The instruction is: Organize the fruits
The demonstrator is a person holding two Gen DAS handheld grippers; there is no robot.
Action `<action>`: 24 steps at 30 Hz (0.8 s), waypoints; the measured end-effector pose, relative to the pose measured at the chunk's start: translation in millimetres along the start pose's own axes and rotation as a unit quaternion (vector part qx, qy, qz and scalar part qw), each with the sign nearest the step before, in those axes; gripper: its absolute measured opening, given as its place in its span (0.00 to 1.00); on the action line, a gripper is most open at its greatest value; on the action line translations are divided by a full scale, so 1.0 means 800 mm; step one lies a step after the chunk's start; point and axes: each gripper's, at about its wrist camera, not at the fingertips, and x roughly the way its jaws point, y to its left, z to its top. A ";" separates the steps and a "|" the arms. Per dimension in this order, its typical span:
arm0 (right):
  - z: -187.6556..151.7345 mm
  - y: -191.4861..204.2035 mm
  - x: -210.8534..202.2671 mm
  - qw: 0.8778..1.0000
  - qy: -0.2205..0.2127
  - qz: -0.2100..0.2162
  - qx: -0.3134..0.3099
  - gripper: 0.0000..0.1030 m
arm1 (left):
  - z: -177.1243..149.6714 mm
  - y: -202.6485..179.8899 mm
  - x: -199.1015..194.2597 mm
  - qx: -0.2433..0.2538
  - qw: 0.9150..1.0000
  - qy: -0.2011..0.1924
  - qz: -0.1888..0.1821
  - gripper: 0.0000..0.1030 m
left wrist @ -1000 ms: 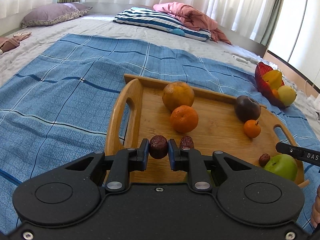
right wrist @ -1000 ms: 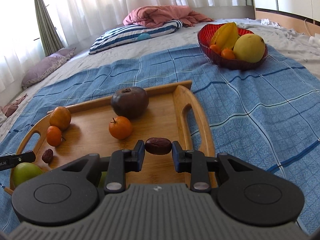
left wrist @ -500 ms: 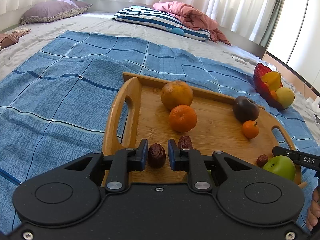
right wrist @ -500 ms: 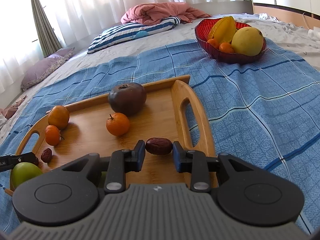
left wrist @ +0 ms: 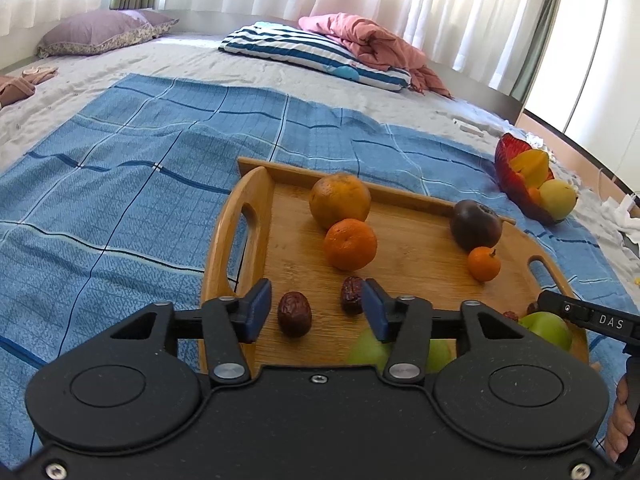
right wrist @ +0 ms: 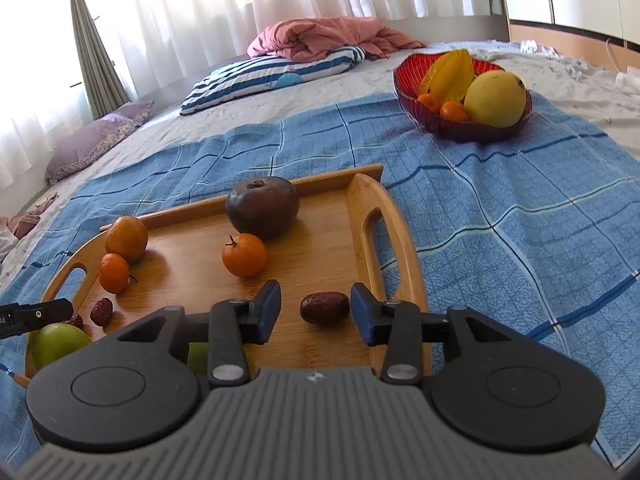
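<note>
the left gripper [left wrist: 316,306] is spread wide and holds nothing; a red date [left wrist: 294,314] lies on the wooden tray [left wrist: 412,252] between its fingers, touching neither, with a second date [left wrist: 351,300] just beside the right finger. the right gripper [right wrist: 316,312] is likewise wide apart and empty, and another date [right wrist: 325,308] rests on the tray near its right handle. farther in sit two oranges [left wrist: 350,244], a small tangerine [right wrist: 244,255] and a dark round fruit [right wrist: 262,207]. green apples [left wrist: 548,328] lie at the near edge. a red fruit bowl [right wrist: 460,128] stands well apart, far right on the blue blanket [right wrist: 520,220].
</note>
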 end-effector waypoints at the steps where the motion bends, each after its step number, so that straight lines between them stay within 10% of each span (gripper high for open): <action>1: 0.000 0.001 -0.002 1.000 -0.002 0.000 -0.003 0.61 | 0.000 -0.001 -0.003 0.002 1.000 -0.002 0.000 0.52; 24: -0.013 0.036 -0.055 0.995 -0.056 -0.020 -0.079 0.86 | -0.026 -0.038 -0.058 0.060 0.998 -0.035 -0.004 0.81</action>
